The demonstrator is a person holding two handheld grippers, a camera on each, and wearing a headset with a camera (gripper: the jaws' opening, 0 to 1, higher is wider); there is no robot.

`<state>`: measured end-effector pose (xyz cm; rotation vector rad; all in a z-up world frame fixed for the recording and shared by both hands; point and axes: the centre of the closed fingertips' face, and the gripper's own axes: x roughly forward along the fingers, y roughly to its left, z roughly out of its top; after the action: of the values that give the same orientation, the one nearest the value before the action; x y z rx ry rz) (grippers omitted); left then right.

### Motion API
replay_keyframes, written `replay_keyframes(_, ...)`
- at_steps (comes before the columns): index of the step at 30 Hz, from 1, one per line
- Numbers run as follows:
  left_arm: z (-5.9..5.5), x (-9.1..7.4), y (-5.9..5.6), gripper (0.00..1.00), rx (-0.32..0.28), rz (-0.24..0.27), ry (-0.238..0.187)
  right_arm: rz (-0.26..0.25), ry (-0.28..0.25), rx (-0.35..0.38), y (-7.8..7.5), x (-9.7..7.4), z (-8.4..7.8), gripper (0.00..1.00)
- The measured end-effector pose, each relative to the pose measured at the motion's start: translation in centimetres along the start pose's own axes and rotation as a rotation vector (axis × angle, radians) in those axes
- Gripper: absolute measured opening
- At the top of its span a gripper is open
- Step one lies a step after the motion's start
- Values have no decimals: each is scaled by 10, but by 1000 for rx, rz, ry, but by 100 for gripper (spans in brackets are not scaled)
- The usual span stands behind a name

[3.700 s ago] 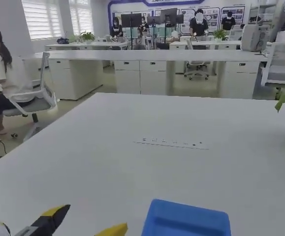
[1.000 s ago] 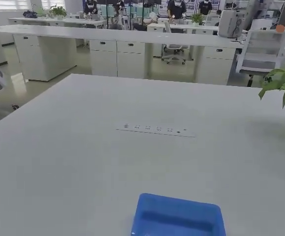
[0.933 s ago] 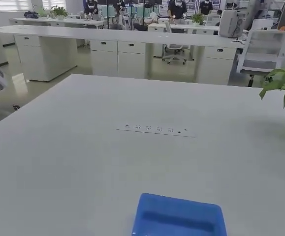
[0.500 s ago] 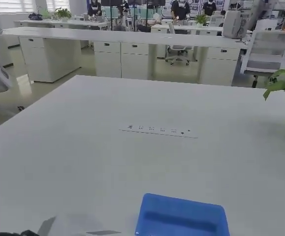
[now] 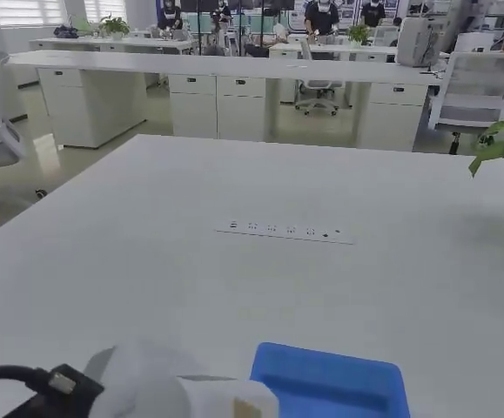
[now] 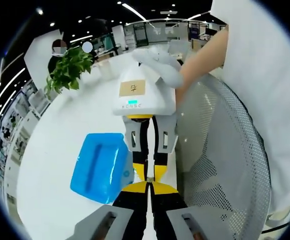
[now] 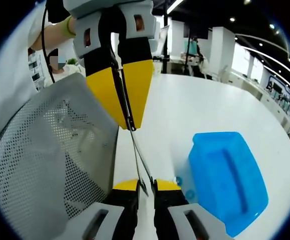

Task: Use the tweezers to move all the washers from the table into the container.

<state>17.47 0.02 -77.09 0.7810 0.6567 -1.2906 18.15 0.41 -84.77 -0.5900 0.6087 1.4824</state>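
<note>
The rectangular plastic container (image 5: 330, 383) is bright blue, the table (image 5: 234, 287) plain white, the left gripper (image 7: 128, 125) yellow-tipped on black, the thin metal tweezers (image 7: 137, 155) silver.

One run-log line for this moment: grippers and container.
left gripper: shut on tweezers | right gripper: fingers flank tweezers tip, grip unclear | container: blue, on table

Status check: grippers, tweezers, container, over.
Left gripper shut on thin metal tweezers. Right gripper at their tip, grip unclear. Blue rectangular container alongside, nothing in the way.
</note>
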Motion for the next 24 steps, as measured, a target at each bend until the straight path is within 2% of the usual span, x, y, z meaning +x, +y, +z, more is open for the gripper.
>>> replay_keyframes(5, 2, -3, 9, 0, 24, 9, 10, -31, -34, 17, -10, 4, 9, 7)
replay_keyframes(12, -1, 0, 14, 0, 42, 4, 31, -45, -34, 30, -15, 8, 9, 7)
replay_keyframes(16, -3, 3, 15, 0, 54, -13, 47, -33, -26, 46, -15, 12, 7, 7)
replay_keyframes(19, -1, 3, 18, 0, 47, -26, 37, -39, -19, 42, -16, 12, 5, 7)
replay_keyframes(24, -1, 3, 20, 0, 43, -72, 52, -21, -29, 66, -14, 9, 9, 12)
